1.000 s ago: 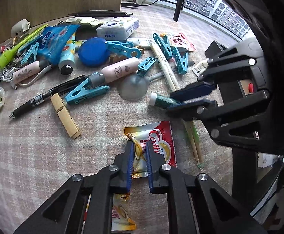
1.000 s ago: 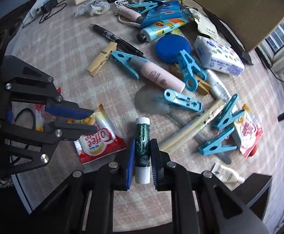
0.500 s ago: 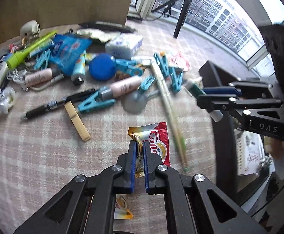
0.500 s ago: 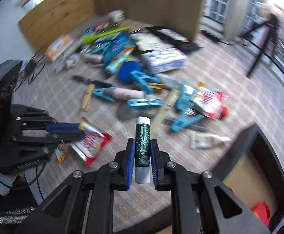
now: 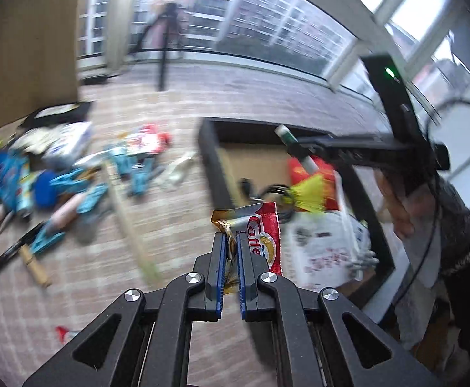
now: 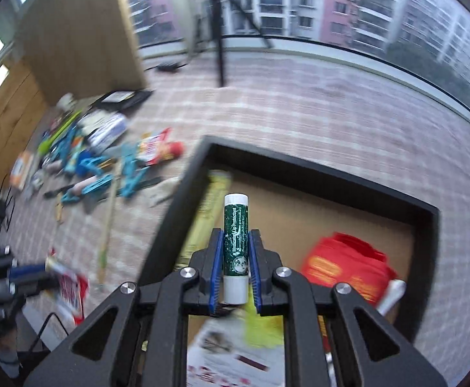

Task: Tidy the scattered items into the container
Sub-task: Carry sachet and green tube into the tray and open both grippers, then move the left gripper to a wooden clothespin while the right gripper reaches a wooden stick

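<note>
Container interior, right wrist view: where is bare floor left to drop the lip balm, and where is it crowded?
The cardboard floor is bare along the container's far wall, beyond the lip balm. It is crowded nearer the camera: the red packet at right and the printed white bag below.

"Coffee" on the red sachet (image 5: 262,235)
</note>
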A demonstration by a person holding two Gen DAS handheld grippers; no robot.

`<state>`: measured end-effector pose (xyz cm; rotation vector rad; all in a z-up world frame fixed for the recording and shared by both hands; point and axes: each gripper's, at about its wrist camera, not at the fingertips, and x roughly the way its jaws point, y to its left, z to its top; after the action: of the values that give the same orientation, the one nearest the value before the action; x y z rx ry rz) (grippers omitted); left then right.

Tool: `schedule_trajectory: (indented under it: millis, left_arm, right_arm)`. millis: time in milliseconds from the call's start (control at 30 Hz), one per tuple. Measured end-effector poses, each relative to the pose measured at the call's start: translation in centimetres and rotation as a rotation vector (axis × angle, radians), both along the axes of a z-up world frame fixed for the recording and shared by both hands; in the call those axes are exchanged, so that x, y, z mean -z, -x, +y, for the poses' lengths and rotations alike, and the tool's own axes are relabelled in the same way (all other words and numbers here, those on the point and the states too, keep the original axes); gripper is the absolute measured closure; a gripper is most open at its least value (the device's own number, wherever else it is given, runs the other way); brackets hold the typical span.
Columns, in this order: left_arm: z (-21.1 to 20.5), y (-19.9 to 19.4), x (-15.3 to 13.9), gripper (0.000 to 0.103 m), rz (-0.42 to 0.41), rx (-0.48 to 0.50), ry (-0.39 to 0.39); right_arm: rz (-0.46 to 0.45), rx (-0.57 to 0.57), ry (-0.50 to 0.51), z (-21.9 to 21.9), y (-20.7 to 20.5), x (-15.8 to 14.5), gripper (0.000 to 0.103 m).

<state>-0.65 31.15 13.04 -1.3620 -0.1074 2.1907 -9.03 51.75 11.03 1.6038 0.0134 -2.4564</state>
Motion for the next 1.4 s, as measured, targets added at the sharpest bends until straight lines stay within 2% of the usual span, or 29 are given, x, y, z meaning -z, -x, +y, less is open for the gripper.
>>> schedule_trajectory:
  millis: [100, 133, 167, 200, 233, 267, 467, 700, 933, 1133, 1400]
  left_arm:
    - [2.5, -0.4, -0.4, 0.095, 0.017, 0.033, 0.0]
    - [3.3, -0.4, -0.5, 0.091, 0.019, 0.043, 0.007]
    - [3.8, -0.4, -0.5, 0.08, 0.011, 0.06, 0.009]
    - [4.1, -0.5, -0.5, 0.076, 0.007, 0.065, 0.008]
    - [4.2, -0.6, -0.6, 0.078, 0.01, 0.062, 0.009]
    - [4.3, -0.8, -0.6, 0.078, 0.013, 0.064, 0.017]
    - [3.0, -1.4, -0.2, 0.078, -0.006, 0.057, 0.021]
    - [-1.0, -2.2, 0.3, 0.078, -0.01, -0.014, 0.027]
    - [-8.5, -1.8, 2.2, 0.078, -0.045, -0.177, 0.066]
    - [-15.5, -1.1, 4.5, 0.078, -0.086, -0.357, 0.098]
    - [-19.5, 0.8, 6.9, 0.078, -0.123, -0.442, 0.121]
  right_arm:
    - [0.002, 0.045, -0.005, 1.9, -0.1, -0.1, 0.087]
    - [0.002, 0.055, -0.009, 2.4, -0.1, -0.1, 0.083]
    - [0.004, 0.08, -0.018, 3.0, -0.3, -0.3, 0.071]
    - [0.011, 0.101, -0.017, 3.4, -0.6, -0.5, 0.064]
    - [0.024, 0.118, -0.011, 3.7, -0.7, -0.7, 0.055]
    - [0.039, 0.131, -0.002, 4.0, -1.1, -1.0, 0.052]
    - [0.059, 0.132, 0.008, 3.5, -2.6, -1.7, 0.05]
    - [0.061, 0.097, 0.005, 0.6, -3.6, -1.8, 0.048]
    - [0.061, 0.037, 0.037, -3.8, -4.0, -1.7, 0.048]
    - [0.013, -0.019, 0.095, -9.2, -3.0, -1.0, 0.048]
    - [-0.099, -0.019, 0.209, -16.2, 0.5, 1.2, 0.048]
